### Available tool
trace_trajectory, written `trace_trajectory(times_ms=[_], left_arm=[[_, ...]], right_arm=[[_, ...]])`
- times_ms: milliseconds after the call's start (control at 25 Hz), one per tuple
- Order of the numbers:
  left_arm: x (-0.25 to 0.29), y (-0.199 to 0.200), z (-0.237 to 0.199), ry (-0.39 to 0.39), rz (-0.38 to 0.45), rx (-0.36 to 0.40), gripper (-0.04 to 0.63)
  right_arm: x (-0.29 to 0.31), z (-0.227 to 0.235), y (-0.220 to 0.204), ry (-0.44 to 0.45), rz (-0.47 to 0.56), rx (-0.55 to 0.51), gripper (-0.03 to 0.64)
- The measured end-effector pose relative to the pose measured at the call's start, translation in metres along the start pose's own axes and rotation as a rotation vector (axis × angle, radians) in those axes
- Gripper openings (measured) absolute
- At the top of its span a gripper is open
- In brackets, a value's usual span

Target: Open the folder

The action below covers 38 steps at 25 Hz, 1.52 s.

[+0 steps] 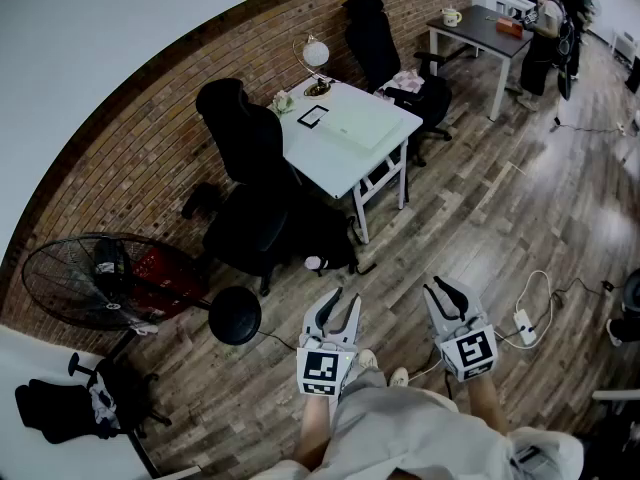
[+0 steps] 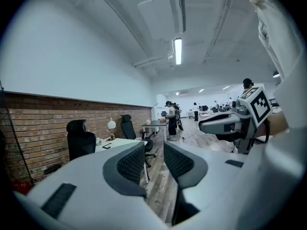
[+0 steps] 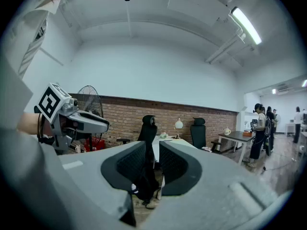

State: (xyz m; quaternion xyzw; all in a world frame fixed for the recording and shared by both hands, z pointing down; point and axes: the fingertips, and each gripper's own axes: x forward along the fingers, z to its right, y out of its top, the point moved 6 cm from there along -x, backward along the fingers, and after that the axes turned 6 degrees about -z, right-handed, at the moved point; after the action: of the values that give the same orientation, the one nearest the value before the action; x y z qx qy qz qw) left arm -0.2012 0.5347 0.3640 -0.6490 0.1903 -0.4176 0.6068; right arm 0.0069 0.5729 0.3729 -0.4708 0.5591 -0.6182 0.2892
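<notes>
The folder [image 1: 358, 124], a flat pale rectangle, lies on the smooth white counter [image 1: 326, 164] by the rough brick wall [image 1: 150, 138], well apart from both grippers. Left gripper [image 1: 341, 304] and right gripper [image 1: 438, 290] have grey moulded shells and black meshed pads [image 2: 130, 164]; each pair of jaws stands slightly spread, pinching nothing. The folder's face shows from the head view alone; the gripper views see the counter edge-on and add the ceiling's tube light [image 2: 178, 51]

Worn matt wood-plank floor [image 1: 500, 218]; rough brick wall [image 1: 150, 148]; smooth white surface [image 1: 335, 163]; matt grey plastic left tongs [image 2: 154, 150], ribbed black pads [image 2: 130, 164].
</notes>
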Motion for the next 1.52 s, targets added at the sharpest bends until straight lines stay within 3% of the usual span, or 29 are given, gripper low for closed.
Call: trace_trajectory(times_ms=[280,680,920,1040,1320,1520], left_arm=[[-0.007,0.003,0.018,0.023,0.014,-0.001,0.123],[0.014,0.008,0.004,0.031,0.022,-0.005,0.123],[0.038,0.006,-0.017,0.015,0.021,-0.006,0.123],[0.053,0.007,-0.03,0.004,0.021,-0.003,0.123],[0.083,0.018,-0.07,-0.018,0.025,0.003,0.123],[0.102,0.023,-0.097,-0.039,0.027,0.005,0.123]], right_arm=[[-0.006,0.005,0.0,0.012,0.04,0.019,0.086],[0.016,0.017,0.007,0.022,0.021,-0.021,0.086],[0.045,0.024,0.014,0.02,0.07,-0.082,0.086],[0.06,0.027,0.015,0.007,0.022,-0.027,0.086],[0.104,0.037,0.029,-0.012,0.023,-0.046,0.086],[0.132,0.04,0.037,-0.032,-0.013,-0.005,0.086]])
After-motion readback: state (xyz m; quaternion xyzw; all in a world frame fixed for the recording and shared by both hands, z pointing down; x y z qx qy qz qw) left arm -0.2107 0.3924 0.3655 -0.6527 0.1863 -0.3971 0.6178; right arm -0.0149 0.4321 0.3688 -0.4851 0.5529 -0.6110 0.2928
